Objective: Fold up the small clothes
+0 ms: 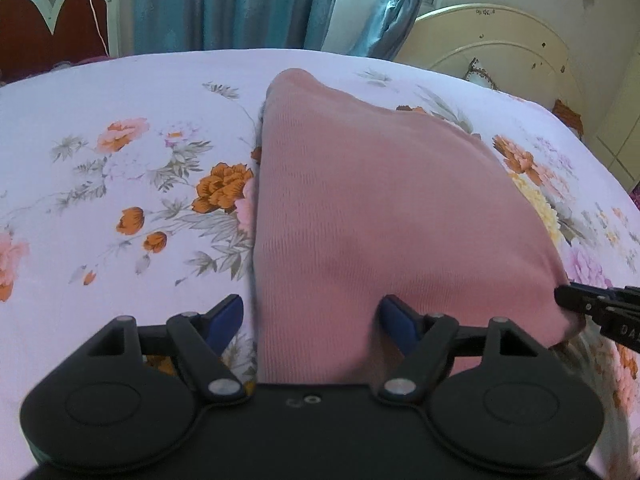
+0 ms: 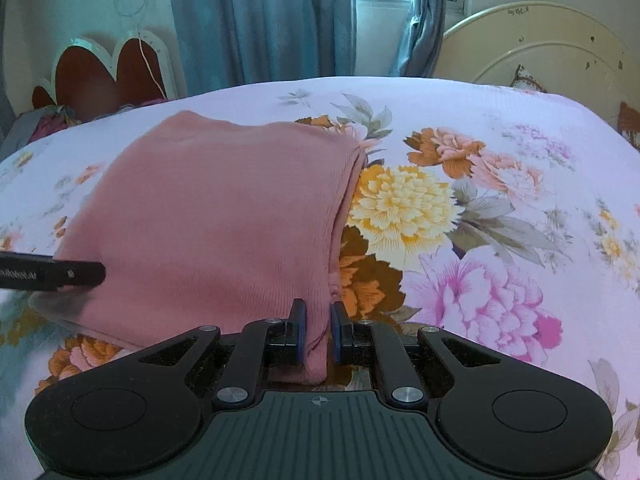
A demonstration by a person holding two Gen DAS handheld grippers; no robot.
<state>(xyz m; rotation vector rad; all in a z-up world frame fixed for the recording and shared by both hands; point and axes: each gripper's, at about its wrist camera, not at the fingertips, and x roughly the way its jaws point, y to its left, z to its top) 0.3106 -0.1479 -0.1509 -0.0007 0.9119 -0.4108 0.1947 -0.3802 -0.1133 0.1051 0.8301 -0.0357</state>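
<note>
A pink ribbed garment (image 1: 360, 208) lies folded on the floral bed sheet (image 1: 120, 160). My left gripper (image 1: 312, 320) is open, its blue-tipped fingers (image 1: 228, 316) straddling the garment's near left edge. In the right wrist view the garment (image 2: 208, 216) fills the left half. My right gripper (image 2: 318, 328) is shut on the garment's near right corner, with a fold of cloth pinched between the pads. The right gripper's tip shows in the left wrist view (image 1: 576, 300) at the cloth's right corner. The left gripper's finger shows in the right wrist view (image 2: 60, 276) over the cloth's left side.
The bed sheet (image 2: 480, 200) stretches wide to the right. A cream headboard (image 2: 540, 44) stands at the back right. Blue curtains (image 2: 260, 20) and a window are behind. A red and white scalloped board (image 2: 108, 72) and a pile of cloth stand at the back left.
</note>
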